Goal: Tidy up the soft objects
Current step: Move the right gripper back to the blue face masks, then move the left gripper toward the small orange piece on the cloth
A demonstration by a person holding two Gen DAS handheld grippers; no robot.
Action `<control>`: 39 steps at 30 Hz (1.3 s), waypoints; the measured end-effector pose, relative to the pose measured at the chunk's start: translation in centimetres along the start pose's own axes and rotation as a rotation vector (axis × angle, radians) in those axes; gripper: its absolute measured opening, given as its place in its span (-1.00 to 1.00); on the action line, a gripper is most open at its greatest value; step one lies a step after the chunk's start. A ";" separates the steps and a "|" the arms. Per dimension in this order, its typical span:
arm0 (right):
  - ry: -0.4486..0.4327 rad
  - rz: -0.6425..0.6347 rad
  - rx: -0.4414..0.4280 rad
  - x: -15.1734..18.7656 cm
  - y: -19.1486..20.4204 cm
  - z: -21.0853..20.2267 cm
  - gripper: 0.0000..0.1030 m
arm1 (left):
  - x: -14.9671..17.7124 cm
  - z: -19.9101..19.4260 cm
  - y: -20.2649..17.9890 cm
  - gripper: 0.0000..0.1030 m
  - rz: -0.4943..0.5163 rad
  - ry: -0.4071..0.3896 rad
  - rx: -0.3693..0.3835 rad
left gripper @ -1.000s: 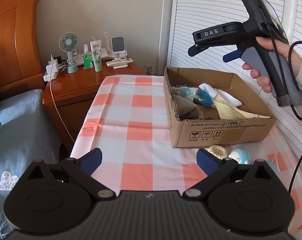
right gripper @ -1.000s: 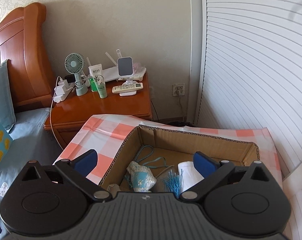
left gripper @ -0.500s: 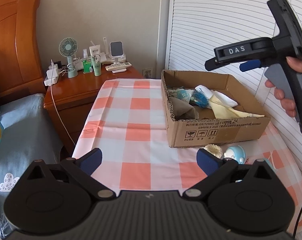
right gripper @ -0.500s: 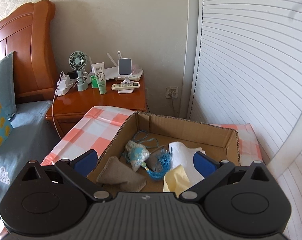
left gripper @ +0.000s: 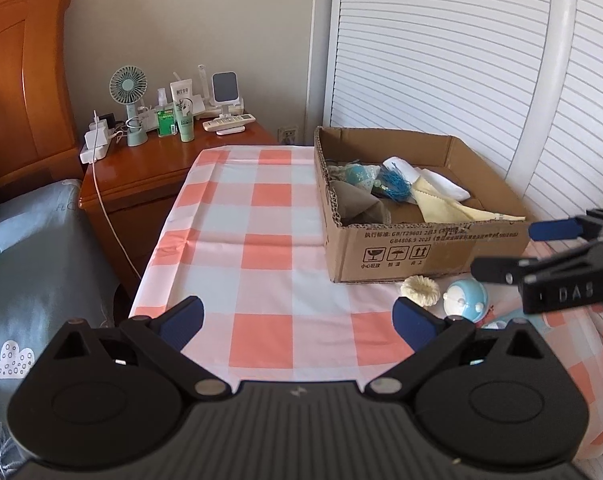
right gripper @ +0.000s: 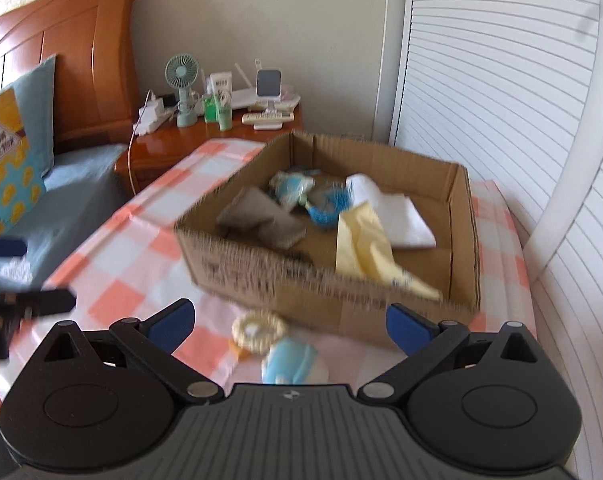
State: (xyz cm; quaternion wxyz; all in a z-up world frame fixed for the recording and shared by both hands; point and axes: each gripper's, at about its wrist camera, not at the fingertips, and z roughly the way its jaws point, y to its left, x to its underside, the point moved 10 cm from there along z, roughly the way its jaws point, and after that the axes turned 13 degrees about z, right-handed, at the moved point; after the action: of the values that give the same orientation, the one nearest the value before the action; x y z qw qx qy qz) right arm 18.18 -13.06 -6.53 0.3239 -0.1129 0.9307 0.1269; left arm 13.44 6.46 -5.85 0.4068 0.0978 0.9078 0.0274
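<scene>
- The left gripper (left gripper: 297, 318) is nearest in the left wrist view, its blue-tipped fingers (left gripper: 181, 316) spread wide with nothing between them, above the checked tablecloth (left gripper: 261, 248).
- The right gripper (right gripper: 287, 322) likewise has its fingers (right gripper: 407, 322) wide apart and empty; its view is blurred.
- Just past the right gripper's fingers, a cream ring-shaped woven piece (right gripper: 257, 328) and a pale blue round plush toy (right gripper: 291, 362) lie on the tablecloth, next to each other, just in front of the cardboard box (right gripper: 325, 288).
- From the left wrist view the same woven ring (left gripper: 420, 290) and blue toy (left gripper: 465, 298) sit at the box's near wall (left gripper: 421, 252), below the right gripper's fingers (left gripper: 553, 230), which come in from the right edge.
- Inside the box lie a grey-brown cloth pouch (left gripper: 357, 204), a light blue patterned soft item (left gripper: 357, 174), a blue tassel (left gripper: 393, 184), a white folded cloth (left gripper: 433, 182) and a pale yellow cloth (left gripper: 445, 208) whose corner hangs over the near rim.
- Left of the table stands a wooden nightstand (left gripper: 141, 176) carrying a small green fan (left gripper: 128, 88), a tube (left gripper: 182, 112), a remote control (left gripper: 229, 122) and a white power strip (left gripper: 97, 146).
- A bed with blue bedding (left gripper: 33, 248) and a wooden headboard (left gripper: 21, 72) lies farther left; a white louvred door (left gripper: 441, 48) stands behind the box.
</scene>
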 end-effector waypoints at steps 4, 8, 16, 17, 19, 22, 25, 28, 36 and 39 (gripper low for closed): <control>0.021 -0.036 0.008 2.9 0.4 -0.6 1.00 | 0.2 0.3 -0.4 0.95 0.006 0.009 0.012; 0.050 -0.100 -0.012 5.3 1.3 -1.0 1.00 | 0.4 0.5 -1.1 0.95 0.019 0.015 0.024; 0.112 -0.093 -0.058 6.2 0.7 0.8 1.00 | 0.5 0.6 -2.2 0.95 0.036 0.023 0.041; 0.127 -0.078 -0.065 6.3 0.5 1.1 1.00 | 0.6 0.6 -2.2 0.95 0.037 0.025 0.041; 0.160 -0.049 -0.081 6.7 0.1 1.3 1.00 | 0.7 0.7 -2.2 0.95 0.038 0.029 0.041; 0.194 -0.011 -0.091 7.4 -0.6 1.2 1.00 | 0.9 0.9 -2.3 0.95 0.037 0.038 0.042; 0.208 0.006 -0.098 8.1 -0.9 0.7 1.00 | 1.1 1.2 -2.3 0.95 0.034 0.045 0.046; 0.216 0.024 -0.098 8.8 -1.1 0.3 1.00 | 1.1 1.3 -2.5 0.95 0.037 0.048 0.053; 0.152 -0.055 0.069 9.6 -2.8 1.6 1.00 | 1.2 1.9 -3.4 0.95 0.055 0.060 0.074; 0.154 -0.049 0.057 9.9 -3.1 2.1 1.00 | 1.3 2.3 -3.7 0.95 0.060 0.068 0.077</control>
State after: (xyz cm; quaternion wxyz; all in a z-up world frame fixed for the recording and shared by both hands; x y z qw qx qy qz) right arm 12.70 -16.59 -14.84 0.2573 -0.1356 0.9531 0.0833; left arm 13.72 3.05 -8.78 0.3706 0.1397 0.9182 0.0079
